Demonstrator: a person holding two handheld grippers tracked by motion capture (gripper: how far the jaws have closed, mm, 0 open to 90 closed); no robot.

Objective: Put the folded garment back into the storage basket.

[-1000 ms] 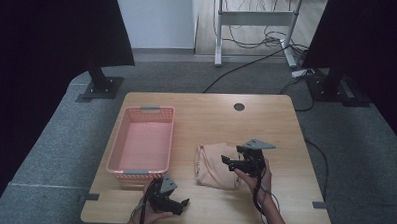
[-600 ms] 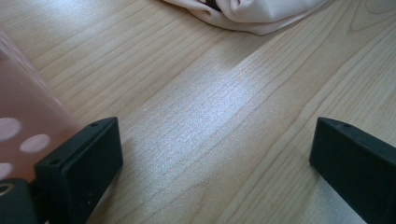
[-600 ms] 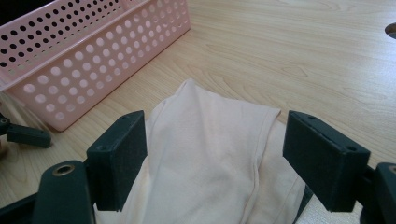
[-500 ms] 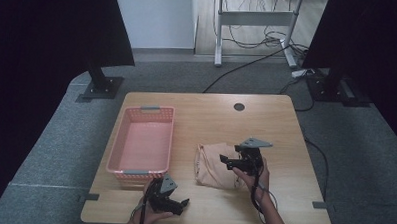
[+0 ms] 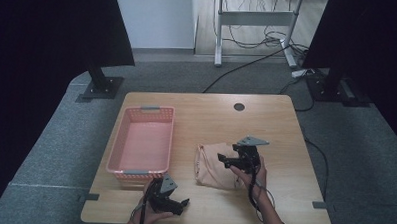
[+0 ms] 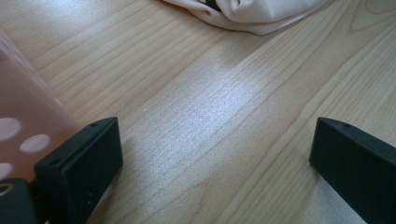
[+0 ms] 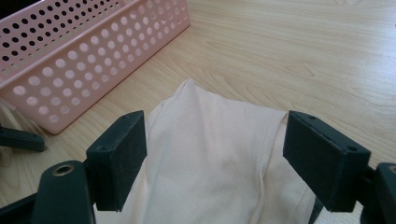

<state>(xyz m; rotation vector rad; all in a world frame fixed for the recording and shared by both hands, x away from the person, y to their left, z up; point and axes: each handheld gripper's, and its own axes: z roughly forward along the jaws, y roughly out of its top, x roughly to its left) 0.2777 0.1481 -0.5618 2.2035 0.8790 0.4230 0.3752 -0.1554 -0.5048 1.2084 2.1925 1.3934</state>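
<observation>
A folded cream cloth lies on the wooden table, right of a pink perforated basket. My right gripper hovers over the cloth's right part, open, its jaws straddling the cloth without closing on it. My left gripper rests low at the table's front edge, just in front of the basket, open with bare wood between its jaws. In the left gripper view the cloth's edge shows at the top and the basket wall at the left.
The basket is empty. A round cable hole sits near the table's far edge. Black screens on stands flank the table, with a desk frame and cables on the floor behind.
My right gripper has shifted slightly left and down over the cloth. The left gripper has stayed in place.
</observation>
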